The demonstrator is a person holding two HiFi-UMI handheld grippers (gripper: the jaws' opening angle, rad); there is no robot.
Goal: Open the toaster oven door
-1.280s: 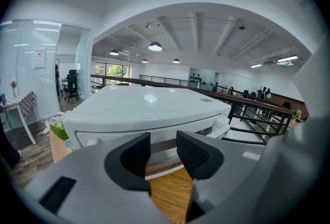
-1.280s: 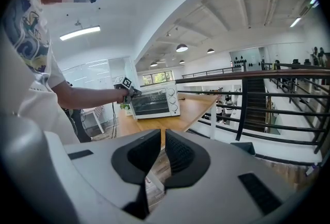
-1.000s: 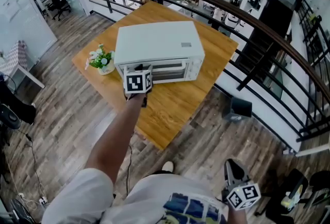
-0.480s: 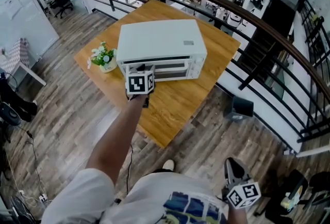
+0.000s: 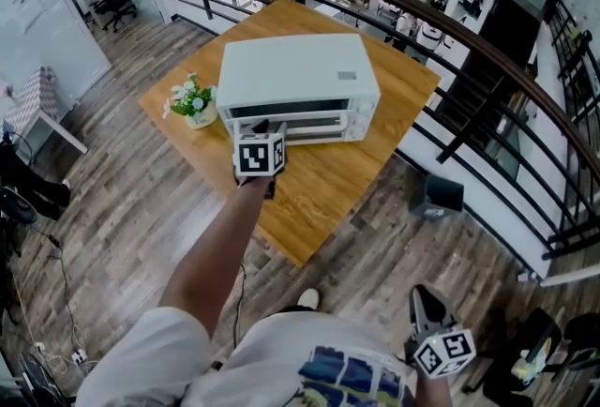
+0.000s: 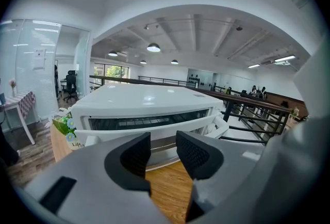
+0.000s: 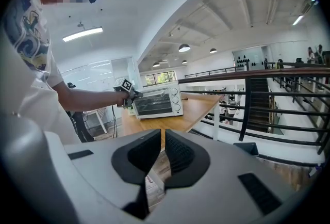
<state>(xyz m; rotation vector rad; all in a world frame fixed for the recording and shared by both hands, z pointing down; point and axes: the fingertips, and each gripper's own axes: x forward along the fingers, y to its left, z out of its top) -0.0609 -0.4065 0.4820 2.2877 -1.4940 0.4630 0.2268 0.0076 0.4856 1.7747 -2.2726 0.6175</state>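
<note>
The white toaster oven (image 5: 295, 72) stands on a wooden table (image 5: 319, 185), also shown in the left gripper view (image 6: 144, 99) and far off in the right gripper view (image 7: 157, 101). Its door (image 6: 154, 132) leans out a little at the top, leaving a dark slot above it. My left gripper (image 5: 265, 127) is at the door's left front, jaws open (image 6: 163, 143), with the handle bar (image 6: 209, 121) just past the fingertips; I cannot tell whether they touch. My right gripper (image 5: 424, 307) hangs low by my side, shut and empty (image 7: 162, 148).
A small pot of flowers (image 5: 192, 103) sits at the oven's left. A dark curved railing (image 5: 450, 30) runs behind and right of the table. A black box (image 5: 436, 197) lies on the wood floor at the right.
The door's top edge has tipped outward, so the dark slot under the oven's top is wider. My left gripper stays at the door front. The right gripper has not moved.
</note>
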